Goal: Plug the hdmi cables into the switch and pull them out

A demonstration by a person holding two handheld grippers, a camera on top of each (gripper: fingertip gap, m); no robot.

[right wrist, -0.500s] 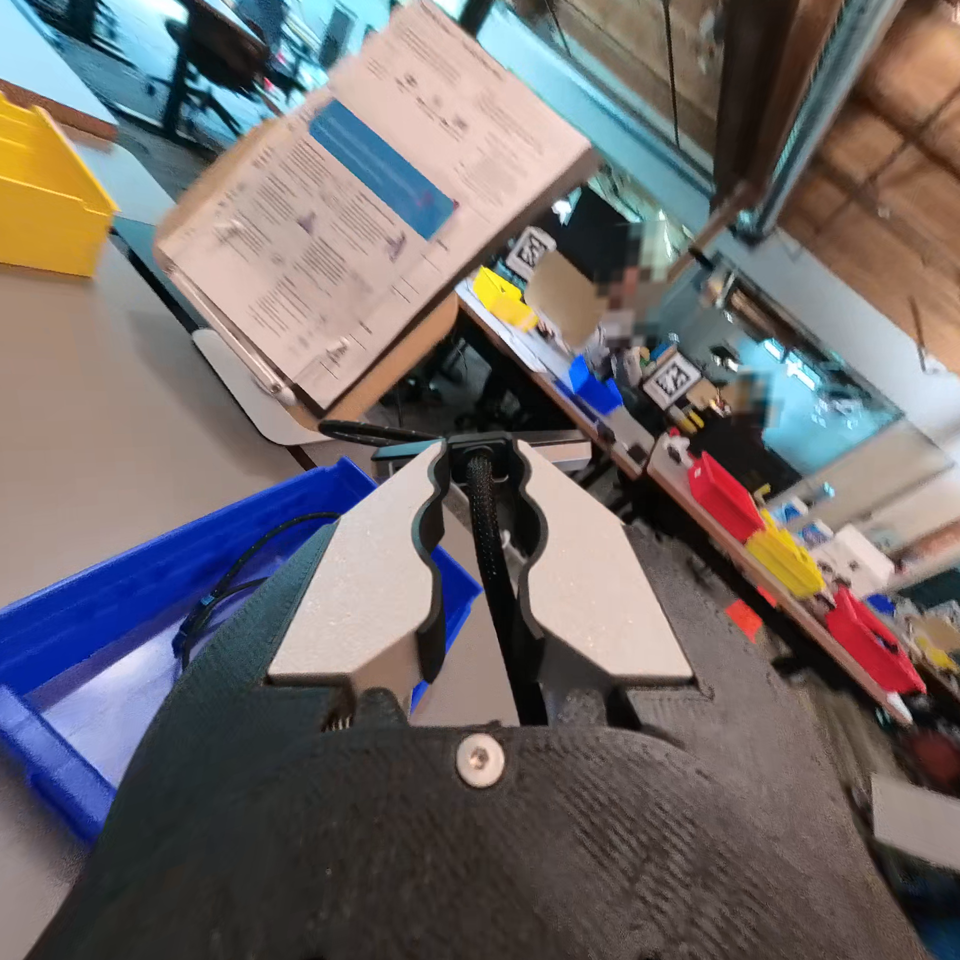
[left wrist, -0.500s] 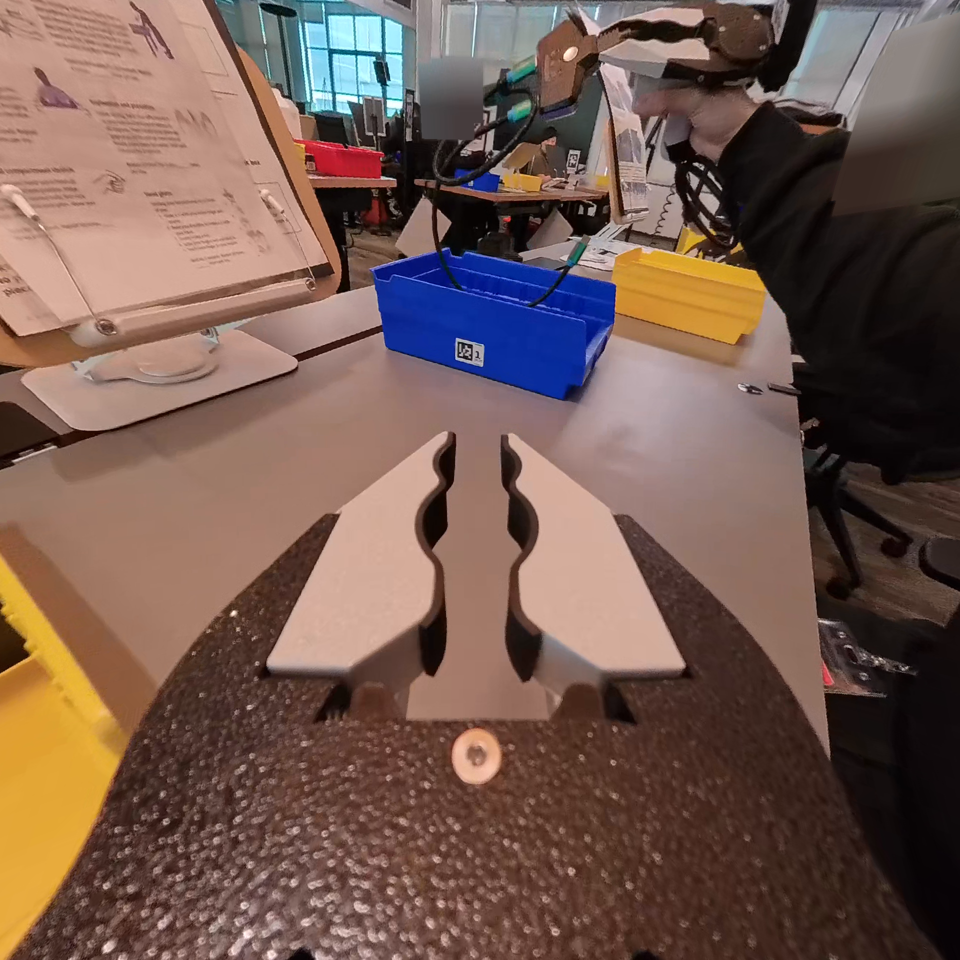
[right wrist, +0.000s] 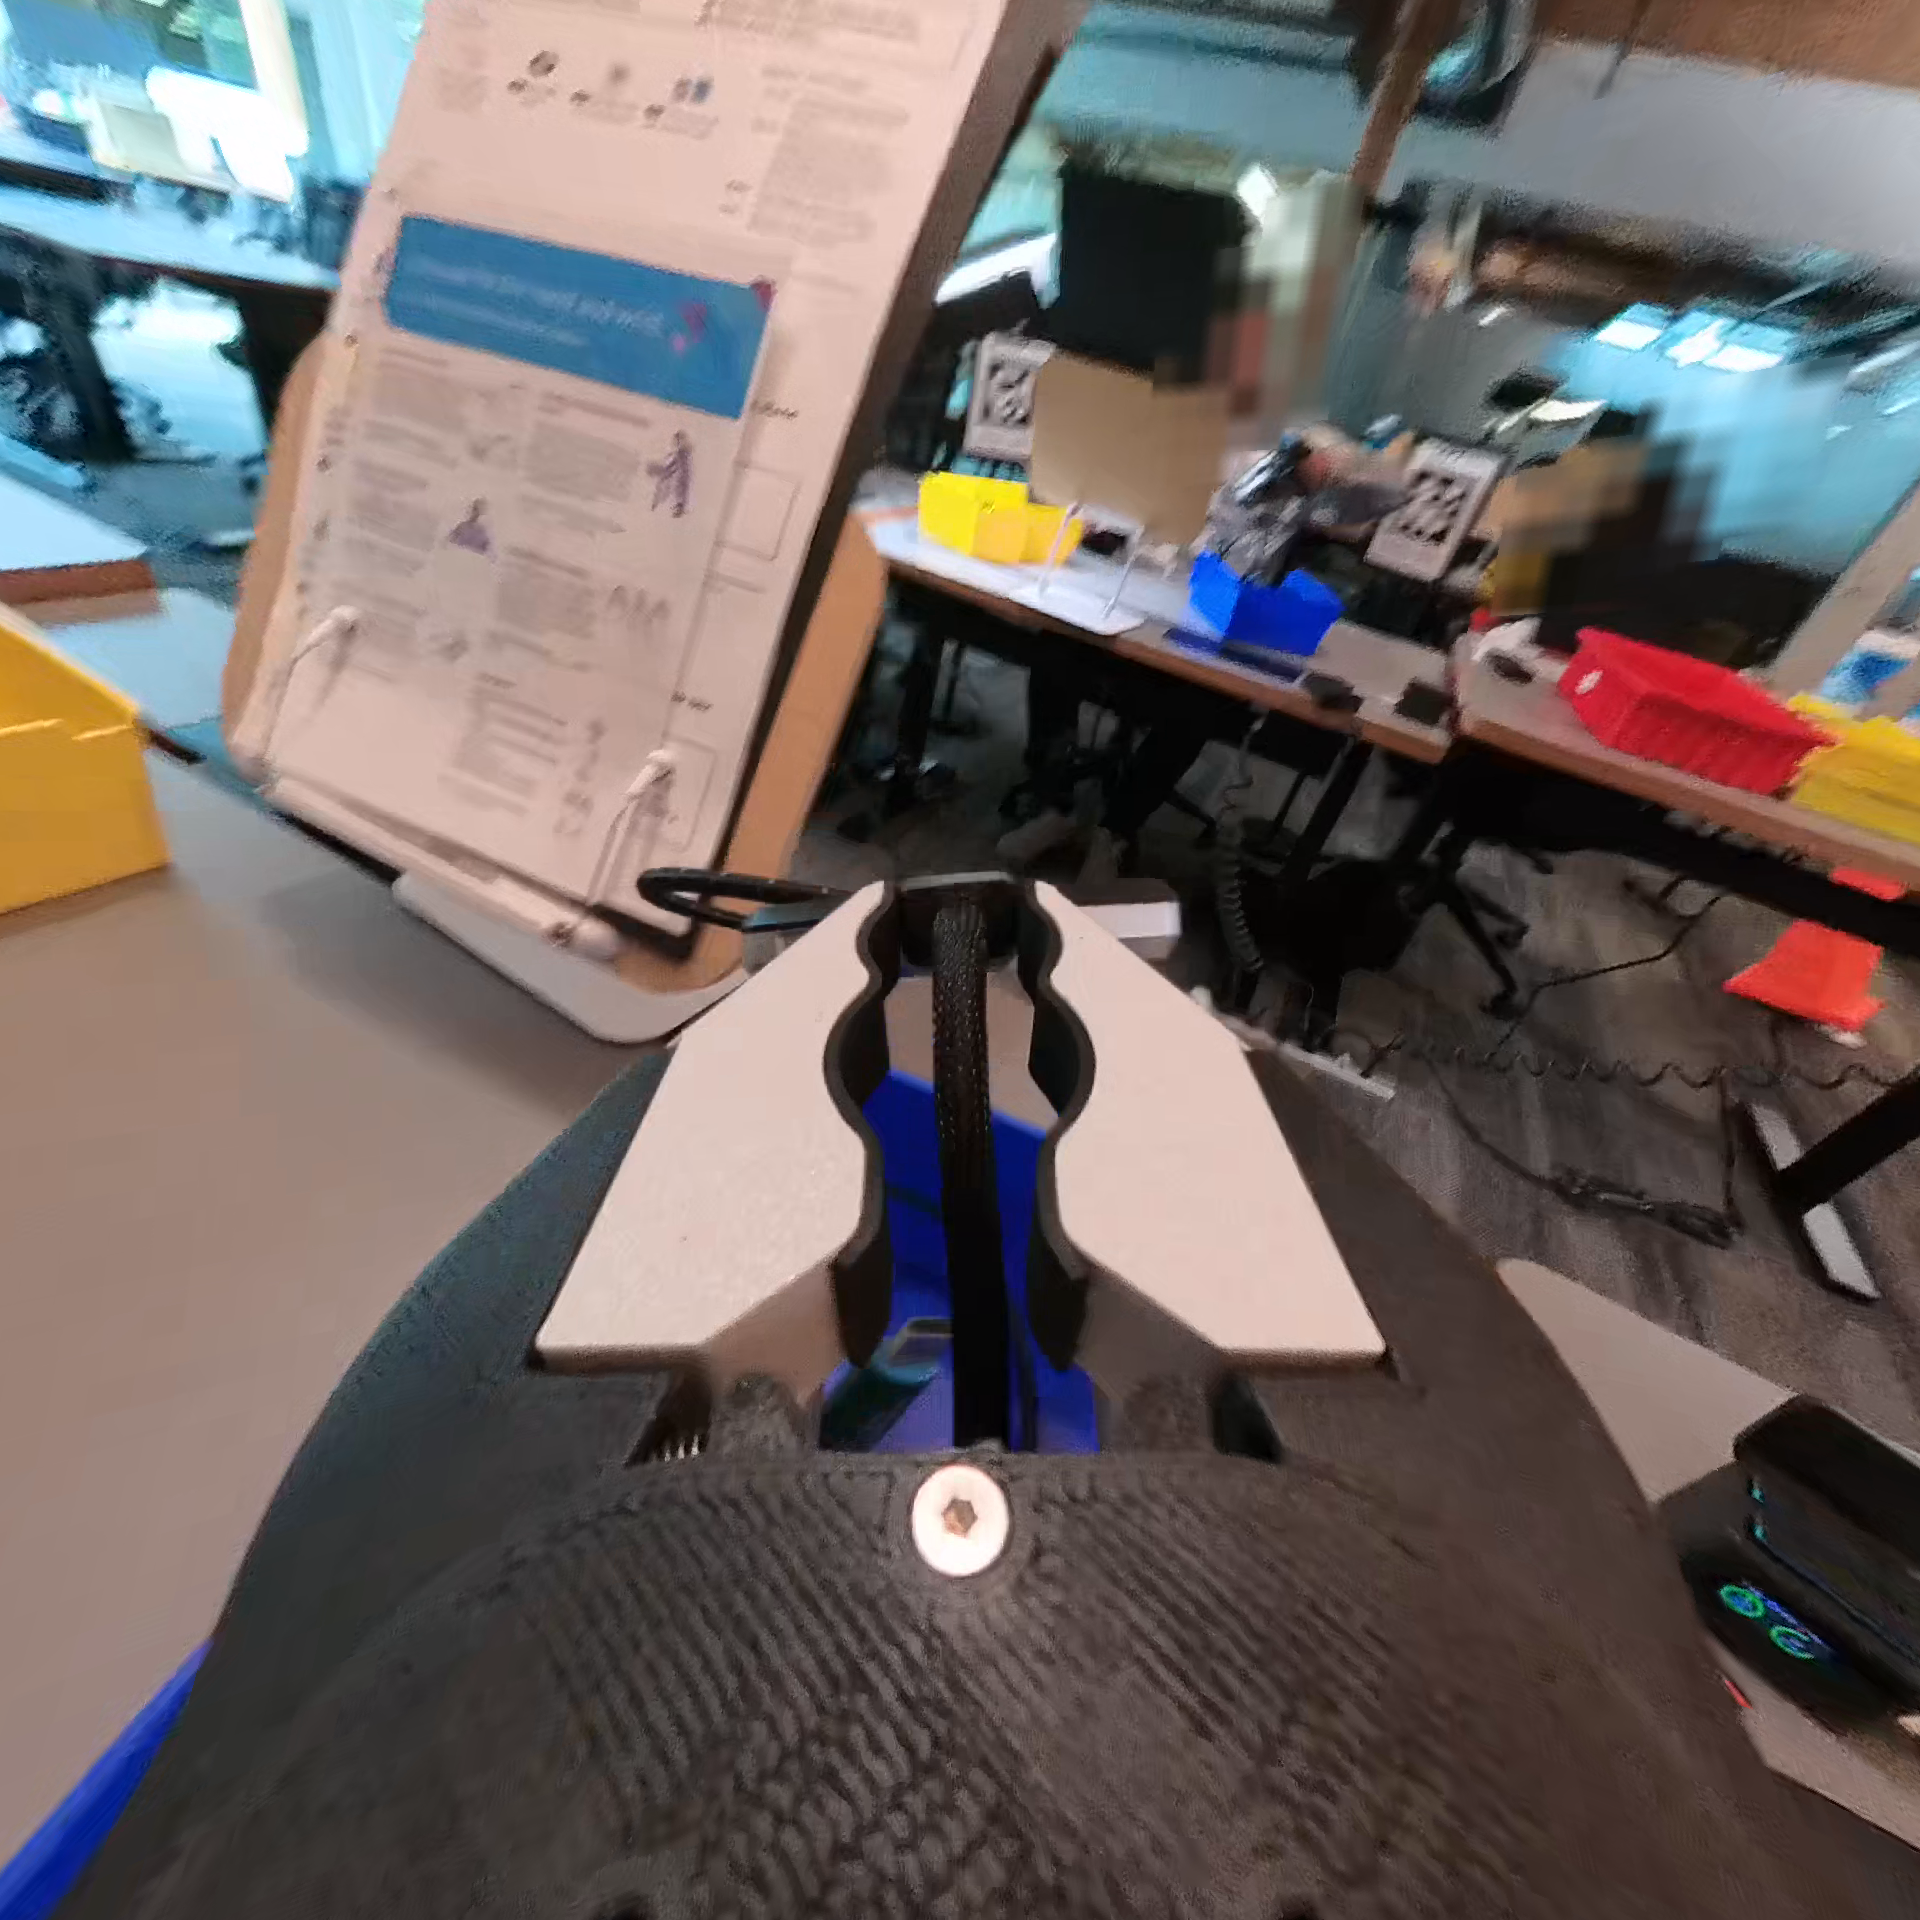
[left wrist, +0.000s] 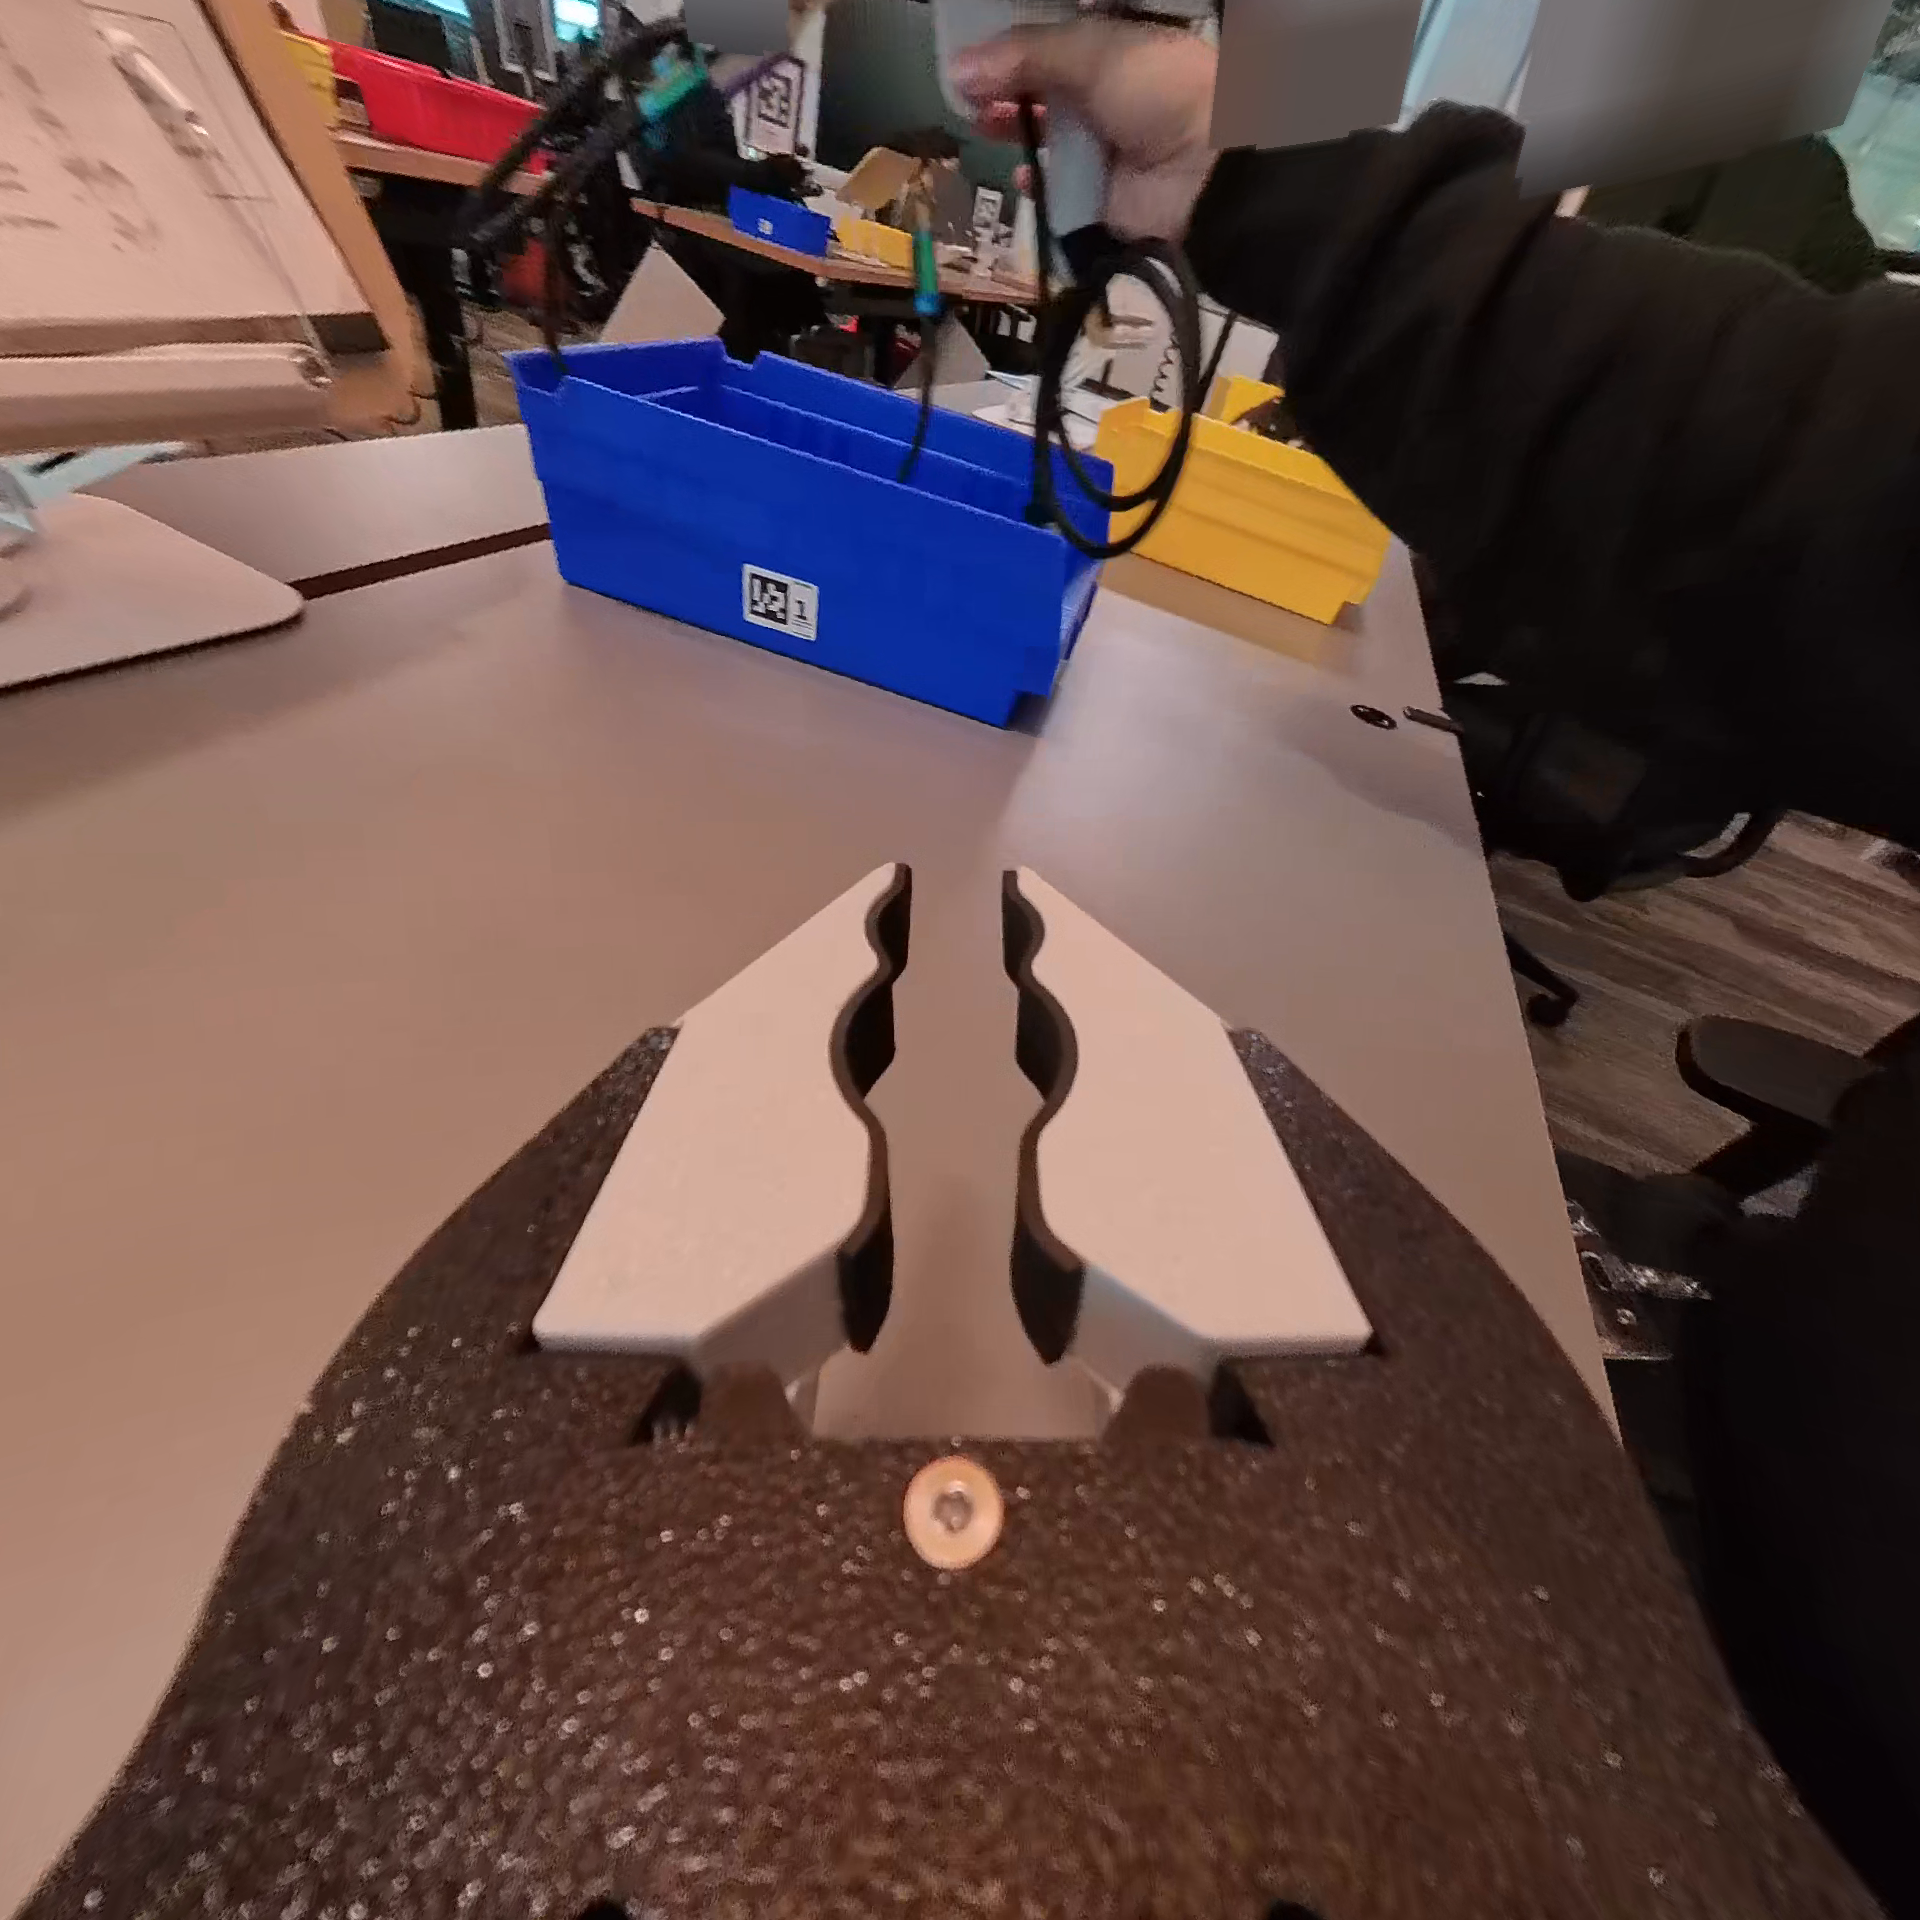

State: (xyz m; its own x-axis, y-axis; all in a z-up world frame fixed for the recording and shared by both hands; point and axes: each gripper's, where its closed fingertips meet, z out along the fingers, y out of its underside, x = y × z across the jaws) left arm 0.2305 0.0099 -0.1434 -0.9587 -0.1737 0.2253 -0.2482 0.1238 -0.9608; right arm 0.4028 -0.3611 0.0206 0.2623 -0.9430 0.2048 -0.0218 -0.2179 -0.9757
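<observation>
Left wrist view: the left gripper (left wrist: 956, 883) is seen low over the bare surface (left wrist: 468, 831), its jaws narrowly apart with nothing between them. Ahead stands a blue bin (left wrist: 821, 520) bearing a small black-and-white code sticker (left wrist: 779, 608), whose writing is not given here. Beyond it a yellow bin (left wrist: 1247, 499) is set. Above the blue bin, a hand (left wrist: 1101, 104) in a dark sleeve is raised, and black cable loops (left wrist: 1132, 395) are hung from it down to the bin.

In the right wrist view, the right gripper (right wrist: 956, 904) is closed on a braided black hdmi cable (right wrist: 961, 1039) at its plug end. The cable's long axis is run back between the jaws toward the blue bin beneath. A printed sheet on a stand (right wrist: 561, 468) is seen behind. No switch can be made out, so the right gripper is judged nearer to the plugging step.
</observation>
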